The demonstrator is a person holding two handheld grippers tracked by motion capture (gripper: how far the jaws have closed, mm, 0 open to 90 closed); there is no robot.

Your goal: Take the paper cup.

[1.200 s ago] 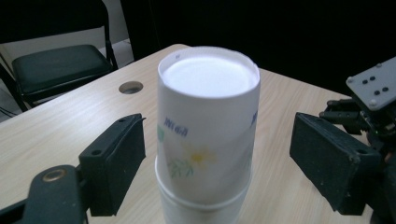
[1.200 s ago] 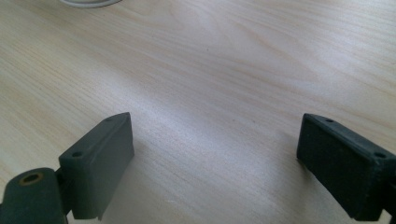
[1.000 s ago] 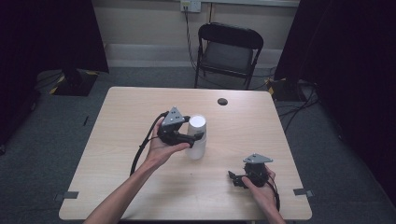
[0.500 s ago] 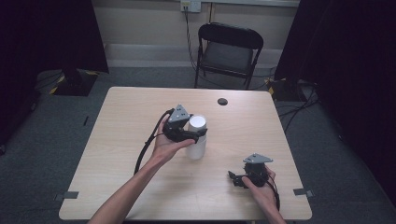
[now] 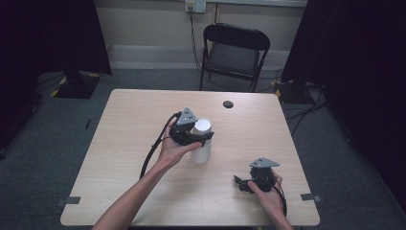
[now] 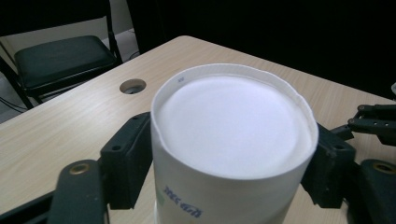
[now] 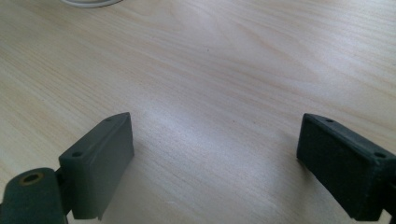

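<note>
A white paper cup (image 5: 201, 152) stands upright near the middle of the wooden table (image 5: 124, 143). My left gripper (image 5: 203, 138) comes at it from the left, held in a hand. In the left gripper view the cup (image 6: 233, 130) sits between the two black pads (image 6: 126, 163), which have just been closing and now touch its wall on both sides near the top. My right gripper (image 5: 239, 183) rests in a hand at the table's front right. Its jaws (image 7: 215, 158) stand wide open over bare wood with nothing between them.
A round cable hole (image 5: 228, 104) lies in the table behind the cup. A black folding chair (image 5: 234, 48) stands beyond the far edge. The left gripper's cable (image 5: 151, 154) loops over the table toward the front. The right gripper (image 6: 373, 123) shows at the left gripper view's right edge.
The left gripper's jaws have narrowed around the cup's top, and the hand has edged slightly closer to it. The cup still stands in place. The right hand has not moved.
</note>
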